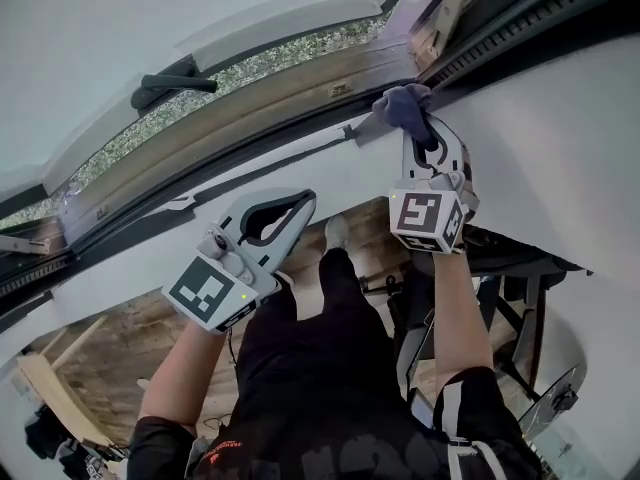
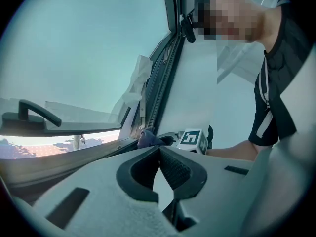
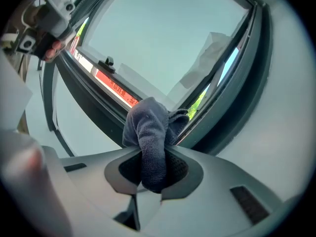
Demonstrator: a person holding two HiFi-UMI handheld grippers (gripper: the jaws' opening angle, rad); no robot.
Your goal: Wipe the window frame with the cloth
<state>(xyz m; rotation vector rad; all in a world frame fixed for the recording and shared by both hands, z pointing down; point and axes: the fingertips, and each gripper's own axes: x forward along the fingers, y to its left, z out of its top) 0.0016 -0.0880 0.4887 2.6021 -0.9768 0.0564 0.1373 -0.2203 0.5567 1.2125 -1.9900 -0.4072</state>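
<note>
Cloth: a dark blue-grey cloth [image 3: 148,132] of nubby weave, bunched into a soft lump, is pinched between the jaws of the right gripper [image 3: 154,154]. One fold is seen hanging down between the ribbed black pads.
Cloth's place: it is held at the window frame [image 3: 96,105], near a corner of that frame; actual contact cannot be judged.
Frame: dark, smooth, straight rails are shown, meeting at an angle.
Left gripper: the jaws of the left gripper [image 2: 159,149] are pressed together at their tips, with nothing between them. It is held on the room side of the frame, well apart from the cloth.
Handle: a black, angular lever handle [image 1: 165,83] is carried on the open sash beyond the frame.
Head view only: a plank floor [image 1: 100,348] is seen far beneath the frame.
</note>
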